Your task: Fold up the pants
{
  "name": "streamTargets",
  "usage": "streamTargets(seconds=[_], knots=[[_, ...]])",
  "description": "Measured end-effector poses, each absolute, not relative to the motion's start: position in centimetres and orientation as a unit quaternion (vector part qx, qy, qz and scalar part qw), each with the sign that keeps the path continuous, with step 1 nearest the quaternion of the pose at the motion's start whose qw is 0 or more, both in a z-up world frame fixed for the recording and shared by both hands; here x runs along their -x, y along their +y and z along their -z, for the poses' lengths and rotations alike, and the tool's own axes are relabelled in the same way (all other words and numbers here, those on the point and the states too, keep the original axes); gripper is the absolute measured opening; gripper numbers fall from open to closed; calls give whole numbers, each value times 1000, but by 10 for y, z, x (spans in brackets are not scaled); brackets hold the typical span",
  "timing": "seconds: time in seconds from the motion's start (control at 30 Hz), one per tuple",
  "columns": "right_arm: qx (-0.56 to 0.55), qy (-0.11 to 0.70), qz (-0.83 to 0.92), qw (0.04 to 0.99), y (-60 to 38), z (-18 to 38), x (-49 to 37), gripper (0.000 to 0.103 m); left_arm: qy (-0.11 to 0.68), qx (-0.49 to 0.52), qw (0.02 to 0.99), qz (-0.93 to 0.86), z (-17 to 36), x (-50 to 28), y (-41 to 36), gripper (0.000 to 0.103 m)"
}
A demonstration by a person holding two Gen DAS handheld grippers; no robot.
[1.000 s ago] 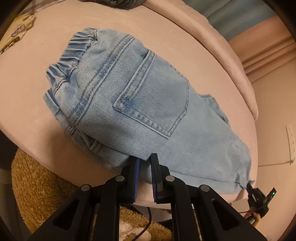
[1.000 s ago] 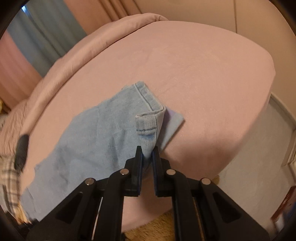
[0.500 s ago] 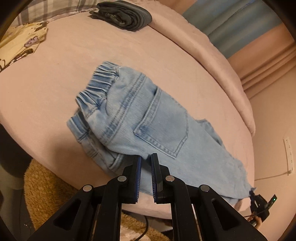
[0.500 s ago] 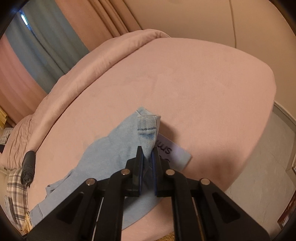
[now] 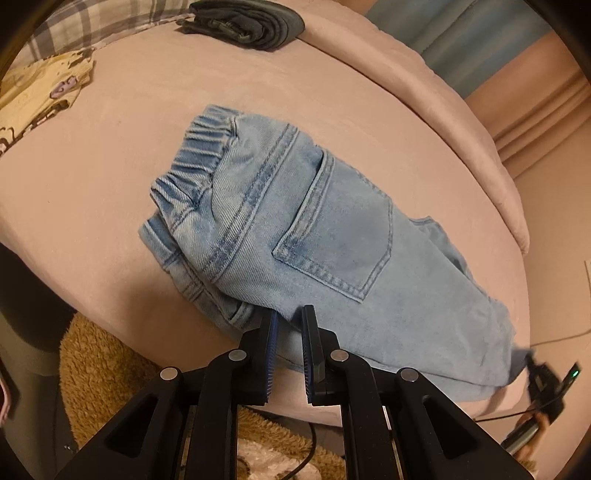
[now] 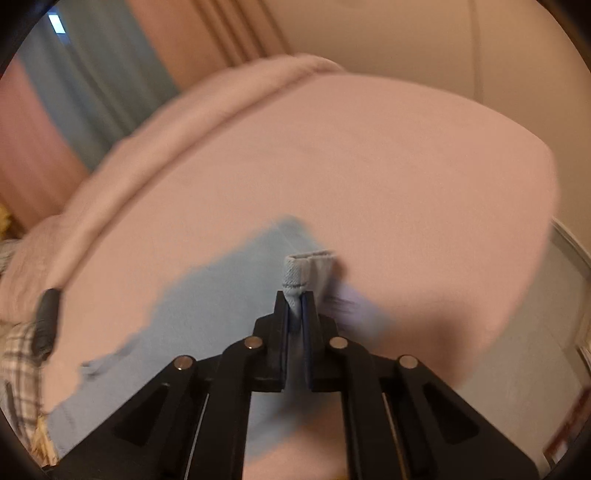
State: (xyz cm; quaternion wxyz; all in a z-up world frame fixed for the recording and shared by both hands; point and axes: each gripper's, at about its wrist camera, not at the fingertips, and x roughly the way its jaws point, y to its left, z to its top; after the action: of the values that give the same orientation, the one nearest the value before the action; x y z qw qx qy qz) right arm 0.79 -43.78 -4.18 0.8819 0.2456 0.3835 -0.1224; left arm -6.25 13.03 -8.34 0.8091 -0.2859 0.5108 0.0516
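Observation:
Light blue denim pants point(image 5: 332, 229) lie on a pink bed point(image 5: 129, 122), back pocket up, the elastic waistband at the far left. My left gripper point(image 5: 290, 314) is shut on the near folded edge of the pants, below the pocket. In the right wrist view, my right gripper point(image 6: 295, 299) is shut on the leg hem point(image 6: 308, 267), which stands up above the tips, raised off the bed point(image 6: 369, 166). A pale label point(image 6: 343, 306) hangs just right of the hem. The rest of the leg point(image 6: 207, 302) trails away to the left, blurred.
A dark folded garment point(image 5: 243, 22) lies at the bed's far edge, with plaid cloth point(image 5: 92, 26) and yellow printed cloth point(image 5: 44, 85) at the left. A brown fuzzy rug point(image 5: 99, 365) covers the floor below the bed's near edge. Curtains hang behind.
The right gripper has risen with the hem, which now stands upright with the leg trailing behind. The left wrist view takes in more of the far bed; its grip on the edge is unchanged.

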Motion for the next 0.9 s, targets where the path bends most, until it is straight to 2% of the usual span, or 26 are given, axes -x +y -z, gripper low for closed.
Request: streamTargets(seconds=[0.17, 0.33, 0.4, 0.47, 0.5, 0.57, 0.63, 0.77, 0.83, 0.9], knots=[[-199, 385, -47, 900, -333, 23, -37, 7, 514, 287, 807, -50, 85, 61, 126, 8], [-152, 445, -220, 855, -232, 46, -46, 10, 518, 293, 801, -54, 90, 57, 127, 8], [-128, 471, -218, 845, -221, 58, -43, 27, 519, 292, 802, -52, 92, 58, 128, 8], [-133, 470, -199, 849, -232, 59, -36, 56, 520, 291, 802, -51, 93, 57, 129, 8], [-151, 465, -182, 853, -250, 55, -31, 60, 522, 291, 800, -52, 94, 56, 129, 8], [-175, 451, -152, 862, -280, 45, -23, 60, 524, 291, 799, -53, 95, 54, 129, 8], [-185, 430, -86, 879, -323, 36, -8, 66, 525, 291, 798, -56, 96, 53, 129, 8], [-195, 416, 107, 882, -415, 39, 5, 70, 522, 288, 801, -57, 96, 52, 128, 8], [-217, 419, 183, 862, -461, 53, 10, 70, 520, 290, 801, -57, 96, 53, 128, 8], [-232, 426, 212, 848, -483, 66, 12, 64, 519, 293, 801, -57, 96, 54, 128, 8]])
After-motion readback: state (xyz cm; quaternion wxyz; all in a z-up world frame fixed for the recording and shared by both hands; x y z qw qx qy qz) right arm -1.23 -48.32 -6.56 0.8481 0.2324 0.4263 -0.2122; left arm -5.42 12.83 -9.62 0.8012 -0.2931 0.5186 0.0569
